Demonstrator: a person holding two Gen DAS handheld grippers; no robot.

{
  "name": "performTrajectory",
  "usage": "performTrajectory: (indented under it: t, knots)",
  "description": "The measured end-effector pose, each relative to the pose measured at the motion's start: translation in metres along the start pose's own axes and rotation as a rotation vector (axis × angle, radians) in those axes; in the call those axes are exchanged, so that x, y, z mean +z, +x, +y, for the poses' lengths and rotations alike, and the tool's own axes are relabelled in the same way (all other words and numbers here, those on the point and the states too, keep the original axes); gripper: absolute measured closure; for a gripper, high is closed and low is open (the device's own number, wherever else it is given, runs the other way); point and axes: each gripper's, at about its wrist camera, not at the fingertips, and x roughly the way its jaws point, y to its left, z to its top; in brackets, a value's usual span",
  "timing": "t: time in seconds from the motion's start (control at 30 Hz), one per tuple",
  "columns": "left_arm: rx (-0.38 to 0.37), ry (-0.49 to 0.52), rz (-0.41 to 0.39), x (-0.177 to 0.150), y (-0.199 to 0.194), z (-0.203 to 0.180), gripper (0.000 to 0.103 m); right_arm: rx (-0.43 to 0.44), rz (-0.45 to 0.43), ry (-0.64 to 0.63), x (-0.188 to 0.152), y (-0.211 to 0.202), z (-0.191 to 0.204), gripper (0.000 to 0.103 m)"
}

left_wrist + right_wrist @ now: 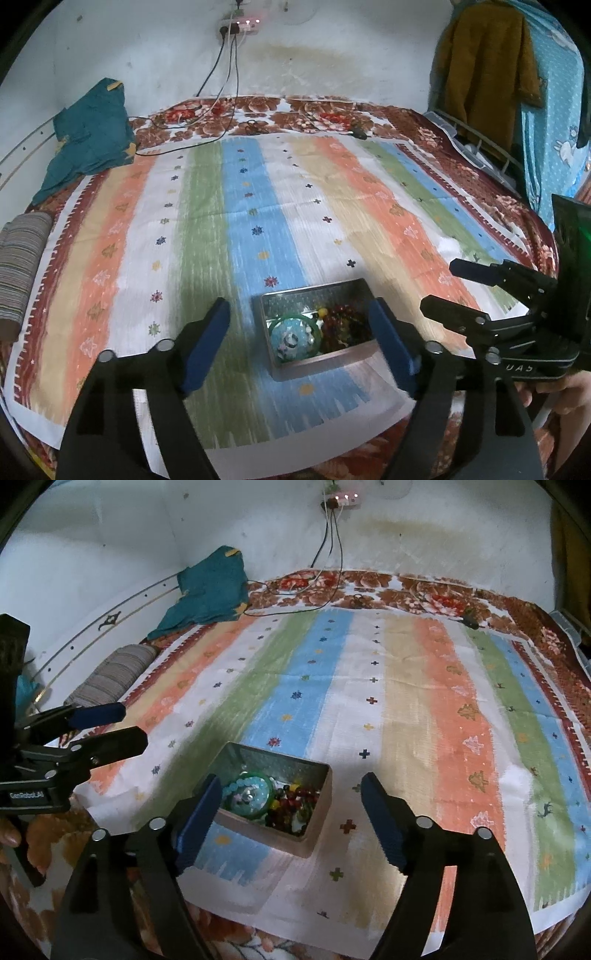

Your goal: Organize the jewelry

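Note:
A small metal tin (354, 355) (317, 814) sits on the striped cloth near the front edge. Inside it lie a round turquoise patterned case ringed by green bangles (293, 339) (248, 794) and a heap of dark red and yellow beads (345, 325) (291, 805). My left gripper (301, 339) is open and empty, its fingers on either side of the tin, above it. My right gripper (290, 814) is open and empty, also hovering over the tin; it shows at the right of the left wrist view (448, 291). The left gripper shows at the left of the right wrist view (129, 727).
A striped cloth (258, 206) (369, 686) covers a floral bedspread (295, 114). A teal garment (88, 136) (210, 590) and a striped bolster (22, 266) (110, 679) lie at the far left. Cables (225, 66) hang from a wall socket. Clothes (487, 74) hang at the right.

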Motion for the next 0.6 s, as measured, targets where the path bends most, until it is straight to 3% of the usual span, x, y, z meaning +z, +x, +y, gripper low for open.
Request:
performTrajectory:
  t: [0.17, 0.3, 0.6]
  knots:
    - [0.012, 0.004, -0.013, -0.008, -0.007, 0.0, 0.006, 0.003, -0.012, 0.001, -0.008, -0.009, 0.0, 0.012]
    - [0.033, 0.012, 0.005, -0.014, -0.007, -0.001, 0.006, -0.003, -0.023, 0.007, -0.012, -0.015, -0.002, 0.007]
    - [0.052, 0.054, -0.002, -0.023, -0.012, -0.009, 0.006, 0.019, -0.049, 0.016, -0.02, -0.027, -0.003, 0.006]
